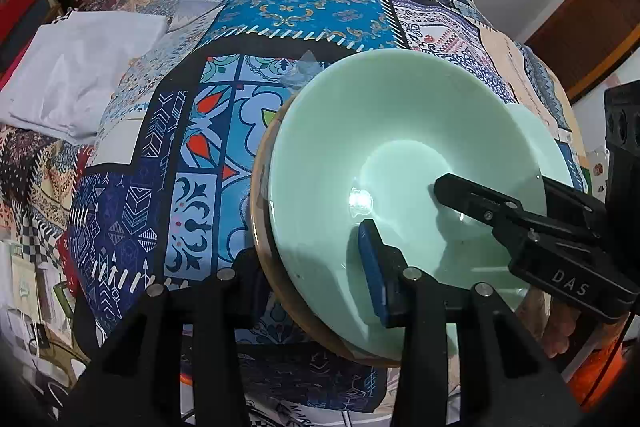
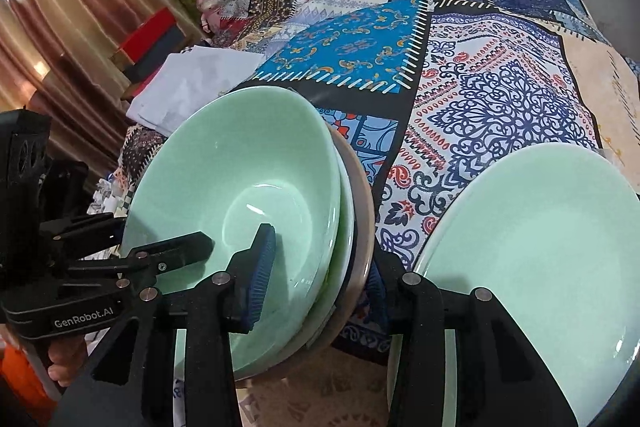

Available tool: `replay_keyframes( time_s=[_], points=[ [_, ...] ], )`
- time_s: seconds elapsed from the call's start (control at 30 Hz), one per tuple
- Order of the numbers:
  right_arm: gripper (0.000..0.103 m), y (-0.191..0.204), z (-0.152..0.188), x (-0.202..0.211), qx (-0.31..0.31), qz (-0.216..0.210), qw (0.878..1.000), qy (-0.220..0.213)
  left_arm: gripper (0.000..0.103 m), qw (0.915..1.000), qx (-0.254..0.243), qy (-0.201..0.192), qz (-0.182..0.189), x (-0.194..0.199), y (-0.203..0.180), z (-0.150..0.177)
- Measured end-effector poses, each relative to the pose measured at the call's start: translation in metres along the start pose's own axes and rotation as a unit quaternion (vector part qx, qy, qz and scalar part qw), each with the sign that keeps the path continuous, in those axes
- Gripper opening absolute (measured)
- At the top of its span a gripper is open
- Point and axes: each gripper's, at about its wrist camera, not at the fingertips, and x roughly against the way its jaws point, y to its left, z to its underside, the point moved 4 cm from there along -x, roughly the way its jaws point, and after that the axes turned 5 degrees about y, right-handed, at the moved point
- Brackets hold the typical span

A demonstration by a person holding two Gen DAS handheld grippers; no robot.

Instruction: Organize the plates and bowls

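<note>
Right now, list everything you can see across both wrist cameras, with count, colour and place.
Bowl stack: two or more, mint green on a tan one, tilted, clamped by both grippers.
Plate: one, mint green, right of the stack.
Tablecloth: one, blue patchwork, under everything.
White cloth: one, folded, far left on the tablecloth.
Bunny figure: one, pink, behind the table.
Boxes: several, red and green, far left.
Left gripper: black, blue pads, shut on stack rim.
Right gripper: black, blue pads, shut on stack rim.
</note>
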Motion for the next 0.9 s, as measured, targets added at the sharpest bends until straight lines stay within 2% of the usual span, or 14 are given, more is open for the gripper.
replay_keyframes(
  time_s=[0.4,0.9],
  points=[
    [0.031,-0.003,-0.003,0.007,-0.020,-0.010,1.000,-0.005,0.039,0.9997,0.018,-0.009,-0.015,0.009,-0.003,-0.002],
    [0.030,-0.006,-0.012,0.049,-0.027,-0.012,0.998,-0.055,0.036,0.9987,0.001,-0.051,-0.011,0.046,-0.026,-0.015]
  ],
)
